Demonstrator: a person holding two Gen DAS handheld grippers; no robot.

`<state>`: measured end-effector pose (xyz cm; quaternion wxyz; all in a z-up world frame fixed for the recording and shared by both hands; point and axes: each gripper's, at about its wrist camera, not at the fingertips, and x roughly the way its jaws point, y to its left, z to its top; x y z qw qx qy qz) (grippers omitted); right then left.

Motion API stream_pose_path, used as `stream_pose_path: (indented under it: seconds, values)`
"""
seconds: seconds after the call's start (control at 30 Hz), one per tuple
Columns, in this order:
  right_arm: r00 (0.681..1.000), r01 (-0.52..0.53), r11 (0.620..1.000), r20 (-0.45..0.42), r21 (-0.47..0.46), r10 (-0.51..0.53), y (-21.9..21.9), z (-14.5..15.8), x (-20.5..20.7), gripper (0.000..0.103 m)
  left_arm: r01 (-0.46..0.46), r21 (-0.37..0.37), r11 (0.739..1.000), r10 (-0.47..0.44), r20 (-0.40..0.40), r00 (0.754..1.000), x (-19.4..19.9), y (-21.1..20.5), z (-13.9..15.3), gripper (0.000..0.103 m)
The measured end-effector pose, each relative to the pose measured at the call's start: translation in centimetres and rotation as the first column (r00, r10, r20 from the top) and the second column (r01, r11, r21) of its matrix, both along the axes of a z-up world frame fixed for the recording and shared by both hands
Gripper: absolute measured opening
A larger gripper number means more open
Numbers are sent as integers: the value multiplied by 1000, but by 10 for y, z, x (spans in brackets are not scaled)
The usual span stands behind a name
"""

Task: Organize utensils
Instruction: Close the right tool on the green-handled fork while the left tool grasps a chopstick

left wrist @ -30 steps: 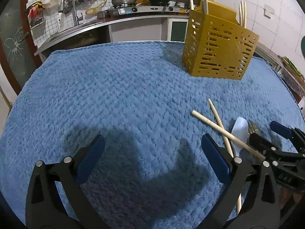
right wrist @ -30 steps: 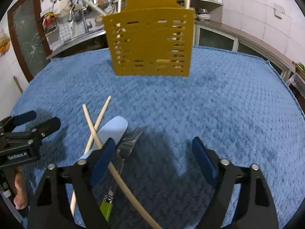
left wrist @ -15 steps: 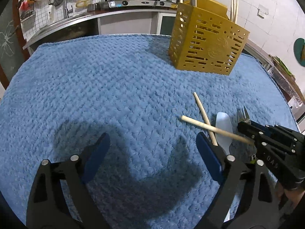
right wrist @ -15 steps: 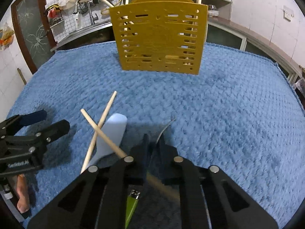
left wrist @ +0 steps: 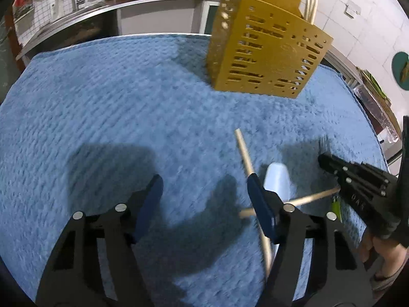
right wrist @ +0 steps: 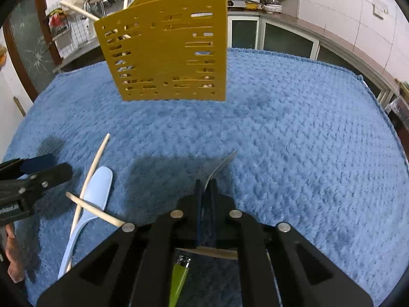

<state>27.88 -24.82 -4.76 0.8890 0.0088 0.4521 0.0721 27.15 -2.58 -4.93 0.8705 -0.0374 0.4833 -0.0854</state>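
Left of the yellow caddy [right wrist: 166, 48], and nearer the cameras: left gripper [left wrist: 204, 197] closing, nothing but blue towel [left wrist: 102, 102] between the pads, one chopstick [left wrist: 244, 153] just outside the right pad. Next along, pale blue spoon [right wrist: 99, 186] flat, a second chopstick [right wrist: 94, 211] crossed over it. Below the caddy's right half: right gripper [right wrist: 205, 192] clamped on the fork [right wrist: 219, 166], green handle [right wrist: 179, 276] trailing beneath. Likely trouble: thin fork neck pivoting in the grip; crossed chopstick dragged or rolled away by the closing left pads.

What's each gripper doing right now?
Left gripper: jaws closing, nothing gripped.
Right gripper: shut on the fork.
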Motion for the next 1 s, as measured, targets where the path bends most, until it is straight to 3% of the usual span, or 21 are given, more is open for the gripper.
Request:
stream_pose_path:
  seconds: [0.07,0.2,0.33,0.4,0.47,0.6,1.0]
  values:
    - [1000,-6,1000,4,-3,6,0,1,0,6,14,7,1000,-14,-1,1000,8,-9,1,63]
    - [1000,-3,1000,9,19,3,-6,-1,-2,6,37,4,999,-37,-38,999,19,-24,-6,45]
    - [1000,0,999,7,40,0,-9,-1,-1,6,34,24,999,-33,-31,999,28,-33,-8,41]
    - [1000,0,999,4,45,0,-10,-1,0,6,47,9,999,-46,-43,998,31,-35,-8,28]
    - [1000,1,999,1,52,-1,-11,-2,1,6,47,20,999,-46,-45,998,34,-41,-9,27]
    - [1000,8,997,1,81,-8,-15,-3,1,6,54,47,997,-53,-18,998,37,-48,-11,11]
    - [998,28,988,49,154,-36,-24,3,-6,5,91,-28,995,-91,8,996,33,-34,-2,7]
